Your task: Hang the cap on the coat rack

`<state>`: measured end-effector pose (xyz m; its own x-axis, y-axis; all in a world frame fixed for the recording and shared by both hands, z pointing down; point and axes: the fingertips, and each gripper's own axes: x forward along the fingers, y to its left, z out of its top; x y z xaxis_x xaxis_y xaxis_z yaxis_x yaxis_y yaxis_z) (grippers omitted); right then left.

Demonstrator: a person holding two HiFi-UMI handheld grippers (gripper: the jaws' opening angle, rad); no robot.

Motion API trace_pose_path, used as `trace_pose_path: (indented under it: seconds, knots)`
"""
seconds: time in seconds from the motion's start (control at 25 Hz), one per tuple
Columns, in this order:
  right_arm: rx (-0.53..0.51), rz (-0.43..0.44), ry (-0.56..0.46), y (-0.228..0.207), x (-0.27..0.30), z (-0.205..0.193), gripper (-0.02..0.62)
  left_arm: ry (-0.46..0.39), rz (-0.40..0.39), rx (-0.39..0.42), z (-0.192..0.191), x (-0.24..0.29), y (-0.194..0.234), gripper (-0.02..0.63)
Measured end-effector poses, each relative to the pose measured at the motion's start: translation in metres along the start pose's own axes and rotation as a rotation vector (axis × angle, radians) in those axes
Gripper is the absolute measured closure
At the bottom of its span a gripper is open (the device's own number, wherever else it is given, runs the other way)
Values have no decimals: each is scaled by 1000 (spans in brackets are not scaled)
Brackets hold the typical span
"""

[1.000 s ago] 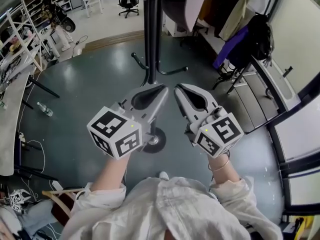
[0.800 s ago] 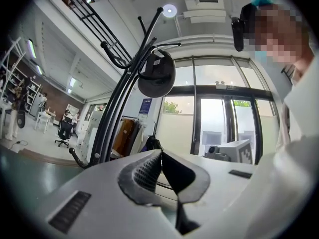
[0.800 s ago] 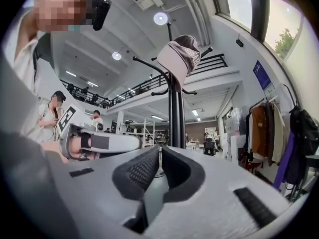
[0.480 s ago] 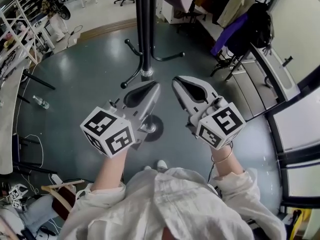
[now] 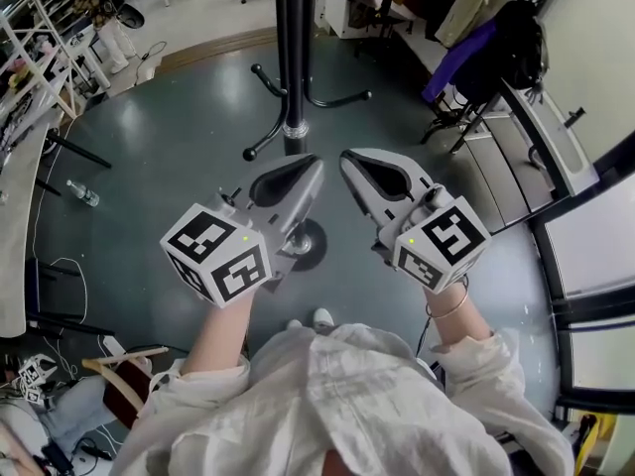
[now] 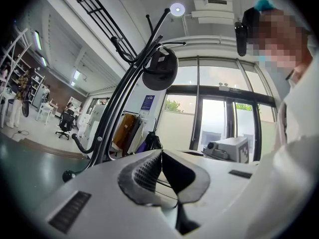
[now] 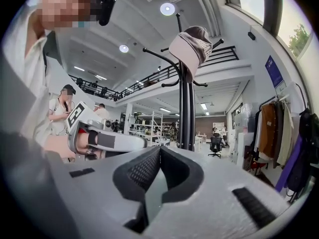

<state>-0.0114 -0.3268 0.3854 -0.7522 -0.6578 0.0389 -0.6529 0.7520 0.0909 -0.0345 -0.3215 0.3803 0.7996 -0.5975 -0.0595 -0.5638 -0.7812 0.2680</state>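
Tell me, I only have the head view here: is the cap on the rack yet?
Observer: Yes. The right gripper view shows the cap hanging near the top of the rack.
Operator: Is the left gripper holding anything?
Observer: No. In its own view the left gripper is shut, with nothing between the jaws.
Operator: And the right?
Observer: The right gripper is shut and empty too, pointing up at the rack.
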Motion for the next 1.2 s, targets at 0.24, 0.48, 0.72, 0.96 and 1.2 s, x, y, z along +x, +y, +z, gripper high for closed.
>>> trace_pose_path:
  seconds: [0.24,0.48,0.72,0.96,1.2]
  knots:
    - [12,47,8,4,1,3,592,4,0,2,3,-1,-1,589]
    - [26,73,18,4,1,9,592,26,7,-4,5,-2,-3,589]
    - [26,108,38,10,3,5,592,32,-8,0,4,-1,-4,589]
    - [13,112,74,11,-10,0,594,29,-21,-4,-2,-1,-13,589]
    - [-18,121,106,10,-7,-3,592,43,-20,-19,-10,-1,-10,589]
